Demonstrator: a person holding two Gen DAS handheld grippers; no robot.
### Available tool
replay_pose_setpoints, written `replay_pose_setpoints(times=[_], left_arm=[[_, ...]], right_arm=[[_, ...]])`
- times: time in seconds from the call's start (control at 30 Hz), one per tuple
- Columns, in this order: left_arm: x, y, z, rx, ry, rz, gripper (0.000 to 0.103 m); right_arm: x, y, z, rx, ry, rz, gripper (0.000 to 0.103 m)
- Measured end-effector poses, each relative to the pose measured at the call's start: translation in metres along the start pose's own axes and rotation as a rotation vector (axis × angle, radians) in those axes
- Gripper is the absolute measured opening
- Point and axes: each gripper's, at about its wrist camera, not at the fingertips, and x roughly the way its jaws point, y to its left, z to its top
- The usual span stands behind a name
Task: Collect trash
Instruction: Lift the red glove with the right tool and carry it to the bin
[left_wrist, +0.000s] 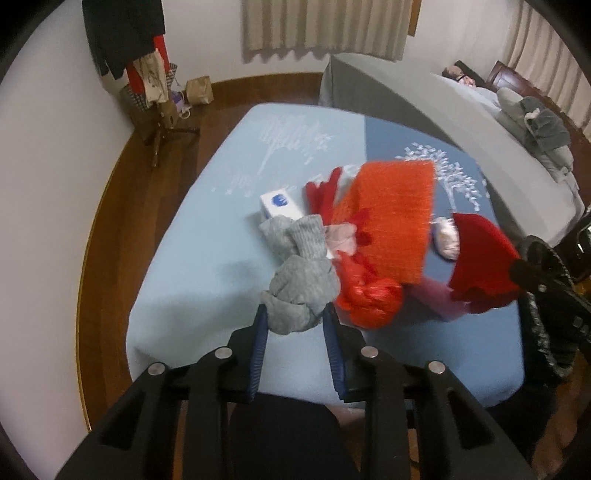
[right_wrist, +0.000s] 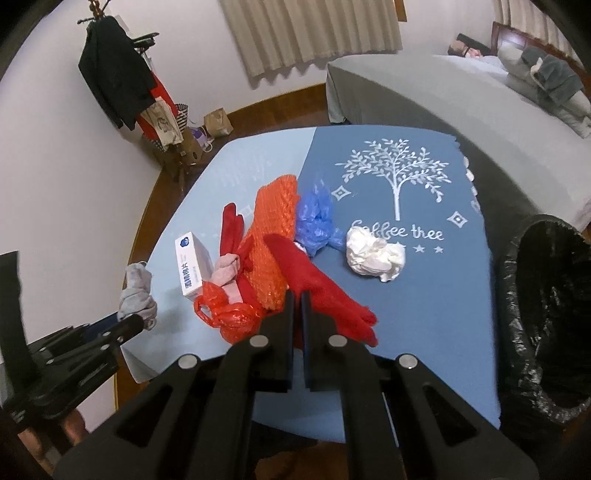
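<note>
Left wrist view: the left gripper (left_wrist: 295, 314) pinches a grey sock (left_wrist: 299, 291) at the near edge of the table (left_wrist: 207, 266).
Its jaws clamp the bunched fabric, probably to lift it clear of the pile. The right gripper (right_wrist: 297, 299) has its jaws together over a red glove (right_wrist: 317, 291); whether cloth is nipped between them is hard to tell. Trash waits mid-table: a crumpled white paper (right_wrist: 375, 254), a blue plastic bag (right_wrist: 316, 221), a red plastic bag (right_wrist: 229, 317), an orange mesh (right_wrist: 275, 243) and a white box (right_wrist: 194, 264). Off the right edge stands the black-lined bin (right_wrist: 550, 314), handy for drops.
</note>
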Motion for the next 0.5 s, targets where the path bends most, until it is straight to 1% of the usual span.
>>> replay_pose_setpoints(times=[0.07,0.13,0.23,0.33,0.5], left_arm=[[-0.017,-0.009,-0.001,0.009,-0.025,-0.001,0.030],[-0.031,-0.019,-0.002,0.018,-0.038,-0.020,0.030],[-0.050,-0.033,-0.003,0.044,-0.064,-0.031,0.030],[-0.065,-0.049,-0.001,0.069,-0.086,-0.049,0.030],[-0.077,-0.077,-0.001,0.103,-0.110,-0.073,0.030]], right_arm=[[-0.008,-0.002,0.000,0.003,-0.006,-0.005,0.003],[-0.018,-0.005,0.000,0.006,-0.018,-0.006,0.003],[-0.033,-0.011,0.000,0.012,-0.038,-0.009,0.003],[-0.050,-0.019,-0.002,0.020,-0.062,-0.016,0.003],[-0.073,-0.036,-0.004,0.035,-0.095,-0.025,0.003]])
